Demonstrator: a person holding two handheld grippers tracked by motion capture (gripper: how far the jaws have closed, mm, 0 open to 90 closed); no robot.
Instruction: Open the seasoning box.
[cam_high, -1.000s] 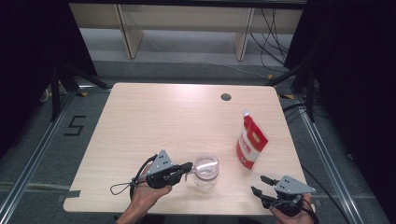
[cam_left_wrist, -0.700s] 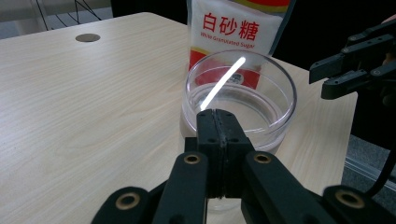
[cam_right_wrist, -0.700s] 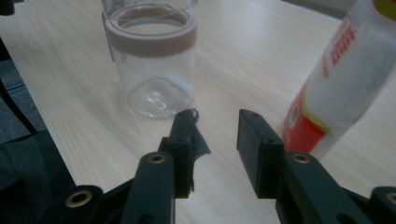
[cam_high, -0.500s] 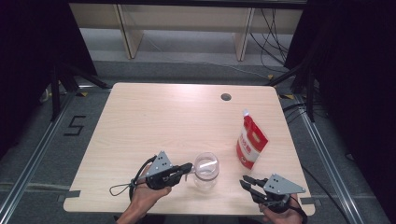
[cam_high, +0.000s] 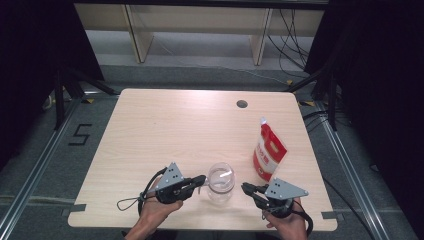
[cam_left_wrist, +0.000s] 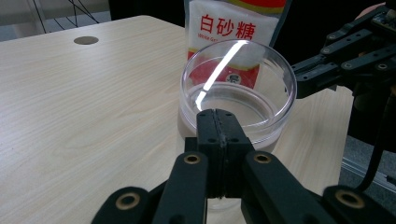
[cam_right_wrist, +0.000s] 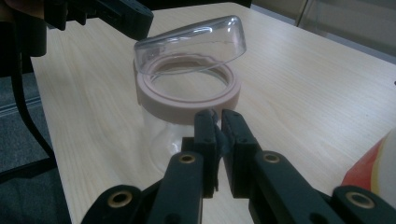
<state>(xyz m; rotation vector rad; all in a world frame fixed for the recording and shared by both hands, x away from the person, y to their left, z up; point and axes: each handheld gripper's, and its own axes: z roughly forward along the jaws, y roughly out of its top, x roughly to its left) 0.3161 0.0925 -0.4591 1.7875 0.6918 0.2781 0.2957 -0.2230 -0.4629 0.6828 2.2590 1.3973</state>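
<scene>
jar: clear jar with pinkish collar, near front edge of worktop, between the two claws
lid: clear domed lid tilted up off the collar, far edge raised, seems hinged or propped, not closed
left claw: left claw clenched, jaws pressed together at the jar's rim; left gripper view suggests it pinches the rim or lid edge, can't tell which
right claw: right claw jaws have just been closing, now nearly together, nothing between them, tips just beside the collar, not touching
pouch: red-white sugar pouch stands right of jar, apart from it
step: likely steadying the jar with lid open, before filling
next: right claw probably needs to reopen, go to pouch, grasp it upright
</scene>
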